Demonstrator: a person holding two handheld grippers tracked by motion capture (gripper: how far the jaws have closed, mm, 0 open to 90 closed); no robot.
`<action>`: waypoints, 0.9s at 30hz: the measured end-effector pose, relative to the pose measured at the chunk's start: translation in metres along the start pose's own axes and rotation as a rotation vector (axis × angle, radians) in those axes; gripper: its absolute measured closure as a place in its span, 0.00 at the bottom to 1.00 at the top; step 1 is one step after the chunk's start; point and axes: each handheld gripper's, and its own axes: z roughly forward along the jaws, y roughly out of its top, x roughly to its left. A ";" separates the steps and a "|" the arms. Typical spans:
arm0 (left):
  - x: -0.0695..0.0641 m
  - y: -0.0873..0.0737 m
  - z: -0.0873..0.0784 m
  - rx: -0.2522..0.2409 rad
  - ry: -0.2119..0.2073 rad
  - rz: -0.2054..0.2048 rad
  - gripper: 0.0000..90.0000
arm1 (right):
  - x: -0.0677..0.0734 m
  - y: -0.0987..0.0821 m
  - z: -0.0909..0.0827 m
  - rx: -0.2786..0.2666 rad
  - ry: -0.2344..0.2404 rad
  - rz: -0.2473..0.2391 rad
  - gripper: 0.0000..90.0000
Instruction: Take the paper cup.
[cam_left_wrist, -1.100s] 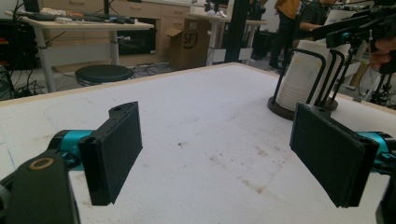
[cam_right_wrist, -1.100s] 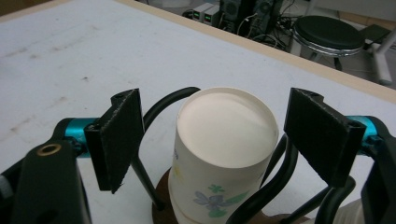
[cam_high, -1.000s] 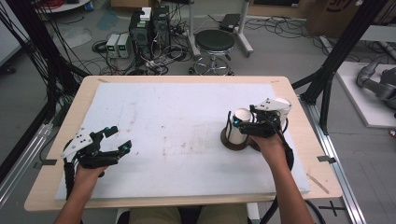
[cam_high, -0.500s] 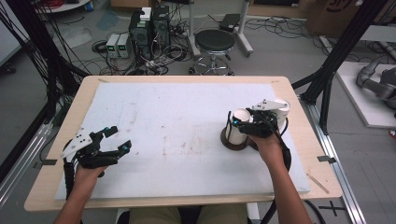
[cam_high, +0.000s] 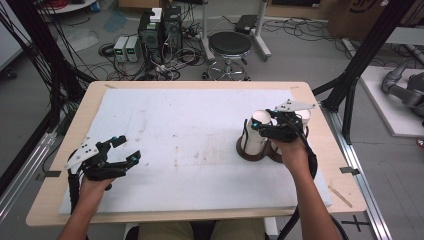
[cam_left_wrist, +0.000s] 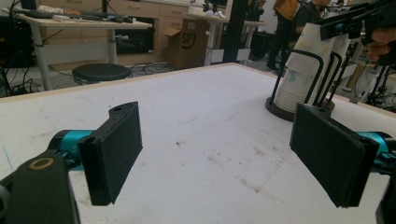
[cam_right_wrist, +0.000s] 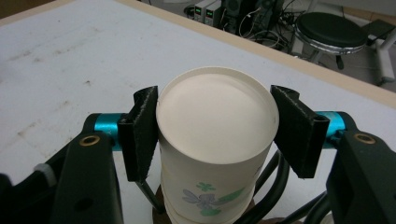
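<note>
Wire holder (cam_right_wrist: 275, 184) rails flank cup (cam_right_wrist: 215, 126)

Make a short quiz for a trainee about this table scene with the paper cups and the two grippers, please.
1. True or false: the right gripper is shut on the top paper cup of the stack.
2. The cups stand upside down in which thing? A) a blue bowl B) a dark wire holder C) a cardboard box
3. What does the left gripper hold between its pads?

Key
1. True: the pads press both sides of the cup, having just been closing.
2. B
3. Nothing; it is open above the white table cover.
</note>
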 end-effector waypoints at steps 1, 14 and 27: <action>0.000 0.000 0.000 -0.001 -0.001 -0.001 0.19 | 0.000 0.002 -0.002 -0.005 0.001 -0.003 0.41; -0.001 -0.001 -0.001 -0.001 -0.048 -0.014 0.19 | 0.010 0.030 -0.035 -0.068 0.003 -0.064 0.42; -0.002 -0.001 -0.004 -0.004 -0.097 -0.033 0.19 | 0.035 0.040 -0.051 -0.124 0.135 -0.112 0.42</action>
